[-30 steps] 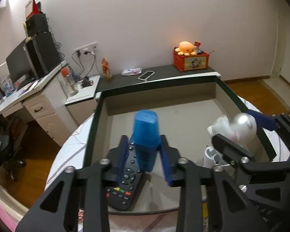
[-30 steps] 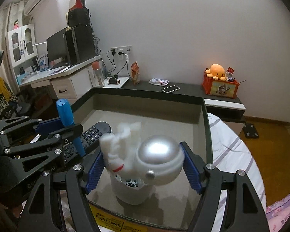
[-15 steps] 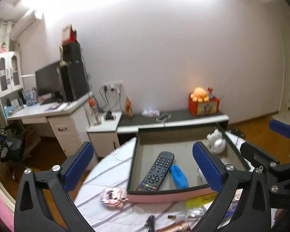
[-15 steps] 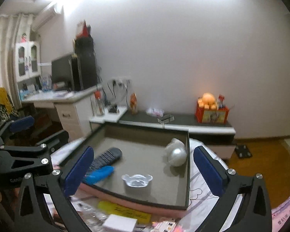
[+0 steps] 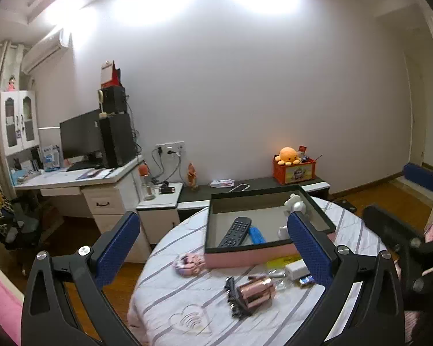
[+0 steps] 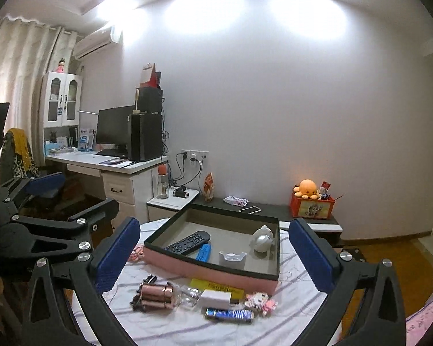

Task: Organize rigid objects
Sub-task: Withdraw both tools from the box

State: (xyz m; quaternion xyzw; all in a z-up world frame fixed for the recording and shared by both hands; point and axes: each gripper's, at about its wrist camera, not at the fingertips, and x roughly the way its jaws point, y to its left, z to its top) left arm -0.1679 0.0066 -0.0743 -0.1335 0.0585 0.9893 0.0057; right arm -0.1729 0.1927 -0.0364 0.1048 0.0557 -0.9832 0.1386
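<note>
Both tools hang back from the round table covered in a white striped cloth (image 6: 170, 325), each with its blue-padded fingers spread wide and holding nothing: the left gripper (image 5: 213, 248) and the right gripper (image 6: 216, 252) look to be between picks. Inside the shallow pink-sided box with a dark rim (image 6: 205, 268) lie a black remote control (image 6: 187, 243), a flat blue bar (image 6: 203, 252) just beside it, a small white dish (image 6: 232, 257) and a white-and-silver rounded figurine (image 6: 262, 239) near the right wall. Loose on the cloth in front of the box are a shiny rose-gold cylinder (image 6: 156, 293) with a dark comb-like piece against it, a white rectangular block (image 6: 215, 297), a blue striped packet (image 6: 229, 314), a yellow label strip (image 6: 216, 286) and a pink pixel-bead charm (image 6: 261, 300). The next pick probably calls for lowering one gripper over one of these, perhaps the cylinder; it is round and may roll, and its neighbours crowd close
</note>
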